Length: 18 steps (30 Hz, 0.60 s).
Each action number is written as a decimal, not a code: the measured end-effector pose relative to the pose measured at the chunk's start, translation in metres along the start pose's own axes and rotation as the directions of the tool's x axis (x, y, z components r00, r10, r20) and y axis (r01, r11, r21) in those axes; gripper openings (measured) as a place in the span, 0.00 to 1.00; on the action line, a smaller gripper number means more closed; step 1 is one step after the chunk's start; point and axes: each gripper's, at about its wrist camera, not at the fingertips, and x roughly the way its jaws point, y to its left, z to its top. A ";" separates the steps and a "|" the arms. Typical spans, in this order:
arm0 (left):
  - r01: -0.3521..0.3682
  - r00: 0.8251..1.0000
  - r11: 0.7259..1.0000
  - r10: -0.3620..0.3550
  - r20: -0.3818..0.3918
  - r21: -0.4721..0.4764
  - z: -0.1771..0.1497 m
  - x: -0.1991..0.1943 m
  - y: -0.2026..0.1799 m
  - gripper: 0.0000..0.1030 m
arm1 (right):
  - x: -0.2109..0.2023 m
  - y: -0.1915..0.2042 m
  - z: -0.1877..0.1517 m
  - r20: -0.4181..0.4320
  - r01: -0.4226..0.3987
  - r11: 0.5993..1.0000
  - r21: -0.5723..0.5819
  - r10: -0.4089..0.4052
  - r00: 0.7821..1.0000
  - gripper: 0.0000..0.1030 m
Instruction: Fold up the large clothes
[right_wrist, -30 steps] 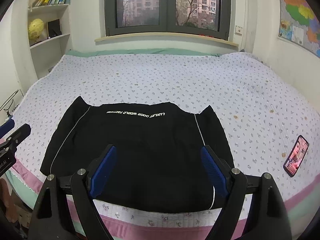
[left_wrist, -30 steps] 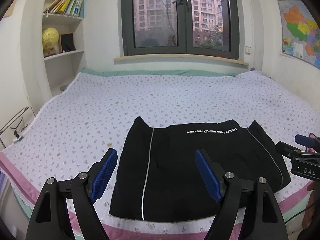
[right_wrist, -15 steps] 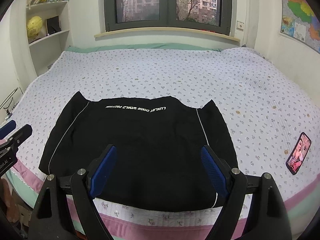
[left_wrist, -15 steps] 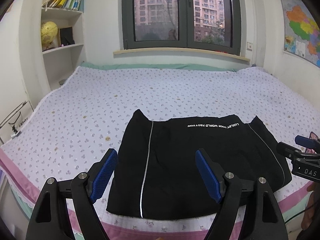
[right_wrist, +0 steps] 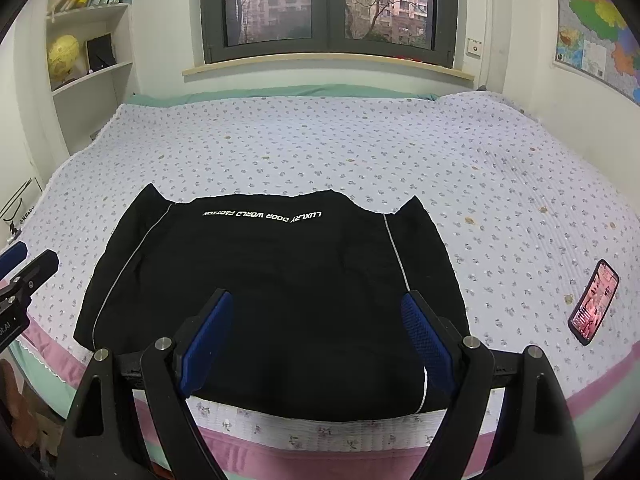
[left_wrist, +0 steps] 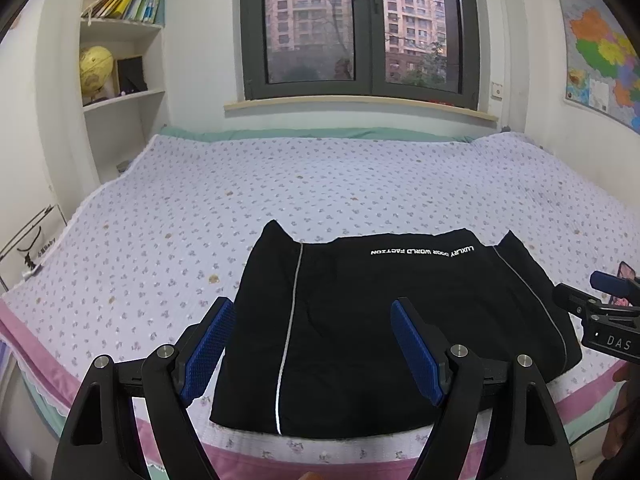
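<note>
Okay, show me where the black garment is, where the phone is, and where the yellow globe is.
black garment [right_wrist: 280, 280], right wrist view, on the middle of its flat black cloth.
phone [right_wrist: 594, 307], right wrist view, on its lit screen.
yellow globe [left_wrist: 95, 68], left wrist view, on the middle of the ball.

I face a wide bed [left_wrist: 360, 184] covered in a pale floral quilt with a pink border along its near edge, pushed up against the far wall. Above it a dark-framed window [left_wrist: 360, 28] over a wooden sill [left_wrist: 360, 104] looks out on pink apartment blocks and bare trees, with a ceiling light reflected in the glass. White shelves [left_wrist: 120, 96] on my left hold books and a yellow globe [left_wrist: 95, 70], and a coloured map [left_wrist: 600, 52] hangs on the white wall to my right.
</note>
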 end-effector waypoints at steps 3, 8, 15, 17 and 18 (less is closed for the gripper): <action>0.005 1.000 1.000 -0.005 -0.003 -0.010 0.000 0.000 0.002 0.79 | 0.000 -0.001 0.000 -0.001 0.001 1.000 -0.003 -0.001 1.000 0.85; 0.009 1.000 1.000 -0.009 0.003 -0.005 0.002 -0.001 0.001 0.79 | 0.000 0.000 0.000 0.000 0.003 1.000 -0.003 -0.003 1.000 0.85; 0.008 1.000 1.000 -0.008 0.006 0.019 0.002 -0.001 -0.006 0.79 | 0.002 -0.001 0.001 -0.002 0.002 1.000 -0.009 -0.002 1.000 0.85; 0.008 1.000 1.000 -0.008 0.006 0.020 0.002 -0.001 -0.007 0.79 | 0.002 -0.001 0.001 -0.002 0.003 1.000 -0.008 -0.003 1.000 0.85; 0.008 1.000 1.000 -0.008 0.005 0.019 0.002 0.000 -0.007 0.79 | 0.003 -0.002 0.001 -0.003 0.003 1.000 -0.009 -0.003 1.000 0.85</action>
